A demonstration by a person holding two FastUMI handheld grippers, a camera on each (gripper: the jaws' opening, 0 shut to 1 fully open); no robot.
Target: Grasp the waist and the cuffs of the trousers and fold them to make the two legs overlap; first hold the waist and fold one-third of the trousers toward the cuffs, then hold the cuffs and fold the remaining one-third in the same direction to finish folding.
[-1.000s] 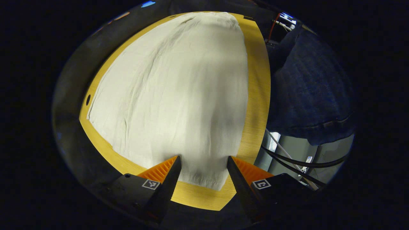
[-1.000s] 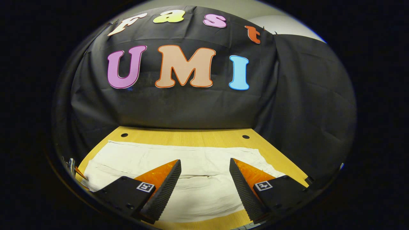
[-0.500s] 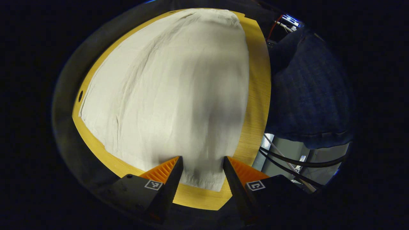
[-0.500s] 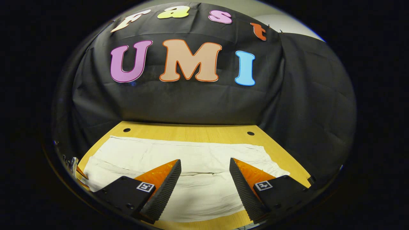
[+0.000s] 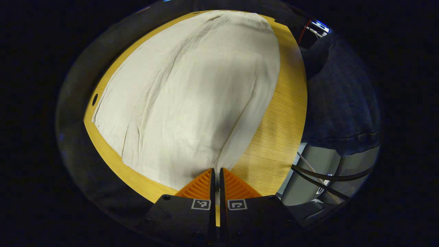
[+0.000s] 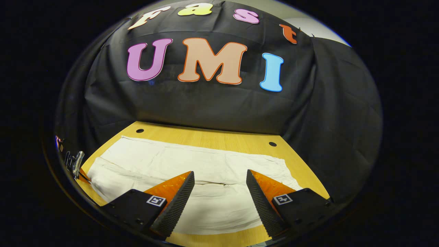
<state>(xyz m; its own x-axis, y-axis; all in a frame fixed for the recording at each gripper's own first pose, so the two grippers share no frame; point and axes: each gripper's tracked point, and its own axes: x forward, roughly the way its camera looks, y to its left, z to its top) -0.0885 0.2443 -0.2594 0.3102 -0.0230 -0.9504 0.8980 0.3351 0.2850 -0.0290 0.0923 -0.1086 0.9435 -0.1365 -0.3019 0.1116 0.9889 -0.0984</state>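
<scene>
Pale cream trousers (image 5: pixel 192 92) lie spread along a yellow wooden table (image 5: pixel 277 137). In the left gripper view my left gripper (image 5: pixel 216 170) is shut on the near end of the trousers. The cloth's near edge rises in a taut fold up to the fingertips. In the right gripper view the trousers (image 6: pixel 192 161) stretch across the table (image 6: pixel 205 137) from left to right, with a gathered end at the right. My right gripper (image 6: pixel 219 173) hovers open over their near middle, with nothing between its fingers.
A person in dark clothing (image 5: pixel 339 96) stands at the table's right side in the left gripper view, with cables (image 5: pixel 319 175) below. The black cloth wall (image 6: pixel 205 106) closes off the table's far side. Small round holes (image 6: pixel 139 130) mark the far tabletop.
My left gripper has closed on the trousers' near end and drawn that edge up and inward, baring more table beside it. The right gripper stays open and has barely shifted.
</scene>
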